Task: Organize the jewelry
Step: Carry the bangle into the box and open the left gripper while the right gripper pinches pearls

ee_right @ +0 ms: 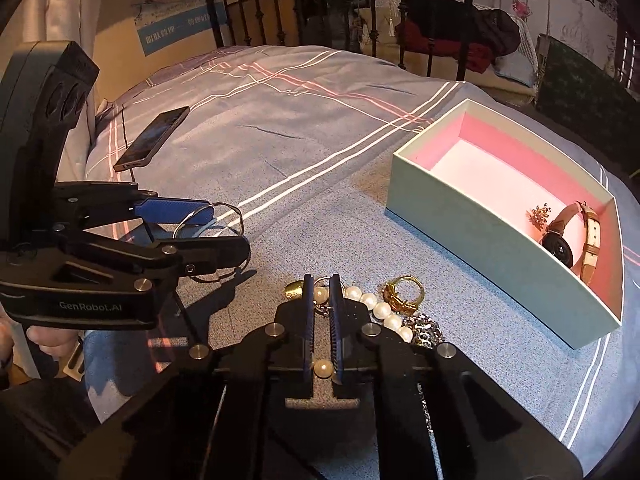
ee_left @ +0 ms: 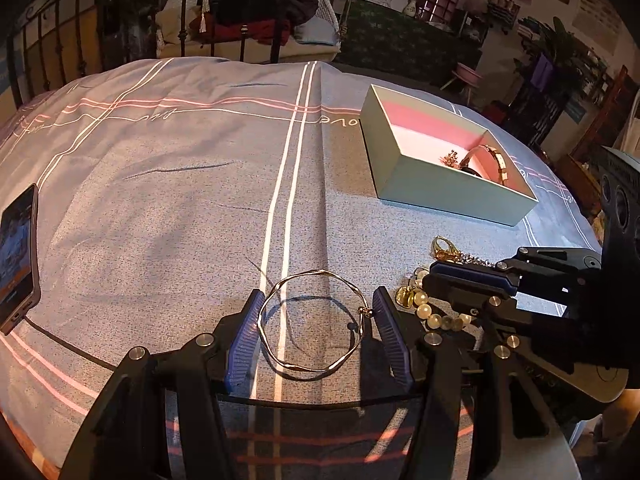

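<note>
Our right gripper (ee_right: 322, 322) pinches the pearl bracelet (ee_right: 378, 308); the box (ee_right: 472, 236) lies far right. Our left gripper (ee_left: 318, 332) grips the gold bangle (ee_left: 312, 320).

Both wrist views look steeply down, close over the bedspread (ee_left: 168, 200), sharing the box (ee_right: 472, 216).

Dim warm light, hard shadows on bedspread (ee_left: 168, 184); fisheye bending, dark vignetted corners; focus sharp.

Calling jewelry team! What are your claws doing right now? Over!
Left claw astride thin gold bangle, holding it. Right claw shut on pearl bracelet. Box has watch, brooch. Path looks clear. Over.
</note>
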Action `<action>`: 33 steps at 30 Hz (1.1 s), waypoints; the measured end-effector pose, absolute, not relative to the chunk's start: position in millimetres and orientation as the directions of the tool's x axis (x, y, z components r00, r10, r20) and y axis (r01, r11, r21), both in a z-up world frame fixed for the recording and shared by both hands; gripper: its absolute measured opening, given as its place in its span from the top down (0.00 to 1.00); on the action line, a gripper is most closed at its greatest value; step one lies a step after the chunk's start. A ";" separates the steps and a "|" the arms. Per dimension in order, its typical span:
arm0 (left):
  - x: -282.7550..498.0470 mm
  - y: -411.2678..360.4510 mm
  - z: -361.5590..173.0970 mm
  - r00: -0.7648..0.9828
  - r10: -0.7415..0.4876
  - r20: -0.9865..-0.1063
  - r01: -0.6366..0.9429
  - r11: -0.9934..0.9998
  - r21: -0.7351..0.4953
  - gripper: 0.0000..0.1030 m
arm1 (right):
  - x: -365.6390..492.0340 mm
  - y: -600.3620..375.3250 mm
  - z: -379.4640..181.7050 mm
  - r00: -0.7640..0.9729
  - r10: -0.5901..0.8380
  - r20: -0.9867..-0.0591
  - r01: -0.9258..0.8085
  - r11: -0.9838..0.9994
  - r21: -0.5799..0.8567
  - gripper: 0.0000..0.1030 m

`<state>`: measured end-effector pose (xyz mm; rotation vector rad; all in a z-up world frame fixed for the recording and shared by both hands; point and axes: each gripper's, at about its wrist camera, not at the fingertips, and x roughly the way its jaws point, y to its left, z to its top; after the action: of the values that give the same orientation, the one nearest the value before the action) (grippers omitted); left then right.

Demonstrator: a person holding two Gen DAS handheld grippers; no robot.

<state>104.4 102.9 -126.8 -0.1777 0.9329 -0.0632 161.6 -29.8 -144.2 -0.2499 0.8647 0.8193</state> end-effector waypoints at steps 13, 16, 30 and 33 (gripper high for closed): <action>150.4 48.7 -73.7 0.662 -0.238 -0.710 0.157 0.971 -0.179 0.47 | 194.8 -91.7 -101.4 0.530 0.480 -0.699 -0.575 0.809 0.120 0.96; 181.5 26.2 -47.3 0.693 -0.264 -0.671 0.208 0.964 -0.165 0.47 | 224.0 -107.4 -82.9 0.593 0.430 -0.680 -0.509 0.855 0.096 0.96; 258.6 3.5 -37.7 0.657 -0.246 -0.713 0.173 0.969 -0.175 0.47 | 269.3 -136.3 -64.0 0.641 0.339 -0.689 -0.423 0.904 0.052 0.96; 261.8 5.8 -39.9 0.648 -0.252 -0.719 0.167 0.968 -0.189 0.47 | 269.4 -134.9 -64.8 0.637 0.347 -0.689 -0.430 0.901 0.057 0.96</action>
<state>261.8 5.8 -39.9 -0.1091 0.8330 -0.2386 269.4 -134.9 -64.8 -0.1162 0.7608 0.4447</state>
